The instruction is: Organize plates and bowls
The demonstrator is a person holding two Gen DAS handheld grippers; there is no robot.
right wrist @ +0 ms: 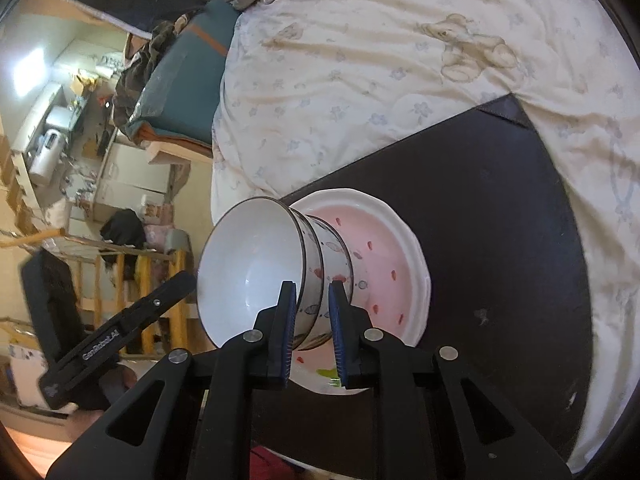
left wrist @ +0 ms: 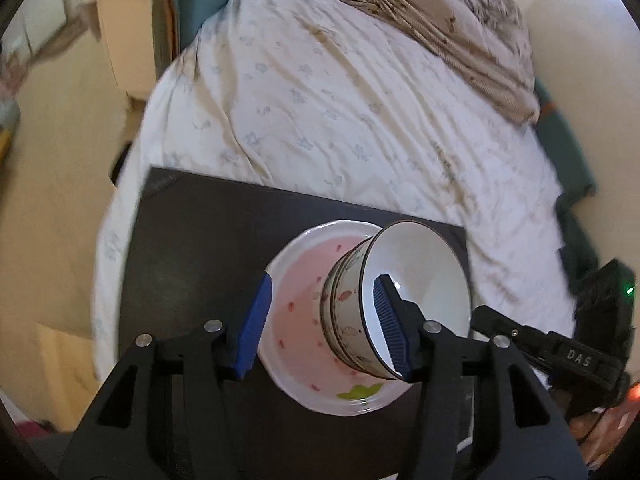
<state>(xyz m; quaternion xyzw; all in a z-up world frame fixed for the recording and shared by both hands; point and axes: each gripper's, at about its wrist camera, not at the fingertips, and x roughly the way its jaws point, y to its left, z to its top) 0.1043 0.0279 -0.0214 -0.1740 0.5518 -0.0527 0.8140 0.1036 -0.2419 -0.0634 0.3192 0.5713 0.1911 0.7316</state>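
Observation:
A stack of white bowls [left wrist: 420, 276] with a dark rim and painted sides stands in a white plate [left wrist: 296, 292] with a pink centre and red marks. The plate rests on a black board [left wrist: 192, 248] on the bed. My left gripper [left wrist: 320, 300] is open: its left finger is outside the plate's left rim, its right finger inside the top bowl. In the right wrist view my right gripper [right wrist: 312, 300] is shut on the rim of the bowl stack [right wrist: 248, 264], over the plate [right wrist: 384, 248].
The black board [right wrist: 480, 208] lies on a bed with a white flowered quilt [left wrist: 320, 92] and a crumpled beige blanket [left wrist: 440, 12]. The right gripper's body [left wrist: 560, 344] shows at the right of the left wrist view. Cluttered furniture and wooden rails [right wrist: 120, 280] stand beside the bed.

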